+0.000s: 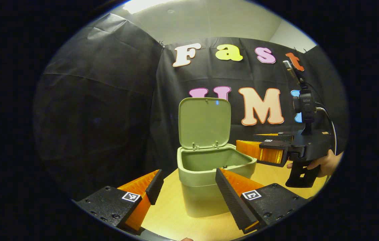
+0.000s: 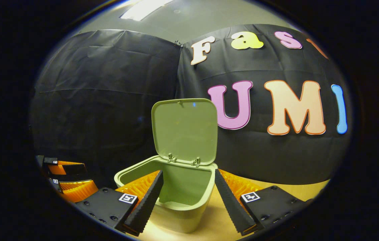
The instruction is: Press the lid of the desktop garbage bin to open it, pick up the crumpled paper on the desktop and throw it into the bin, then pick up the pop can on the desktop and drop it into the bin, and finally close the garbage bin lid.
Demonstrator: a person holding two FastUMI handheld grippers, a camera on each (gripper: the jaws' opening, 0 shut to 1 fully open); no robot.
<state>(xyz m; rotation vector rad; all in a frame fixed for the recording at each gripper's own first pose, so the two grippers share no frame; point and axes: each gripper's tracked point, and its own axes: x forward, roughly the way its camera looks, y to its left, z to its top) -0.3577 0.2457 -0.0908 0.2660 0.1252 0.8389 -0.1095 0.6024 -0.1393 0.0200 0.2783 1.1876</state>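
Both ridged tongs, left and right, gape wide and empty before the smooth rounded bin, lid upright, on the wooden tabletop.

Matt smooth plastic bin and lid, smooth pale wood desktop, ribbed claw pads.

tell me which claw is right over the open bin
The right claw, beside the bin's rim, fingers over its opening; the left claw sits back, facing the bin's front.
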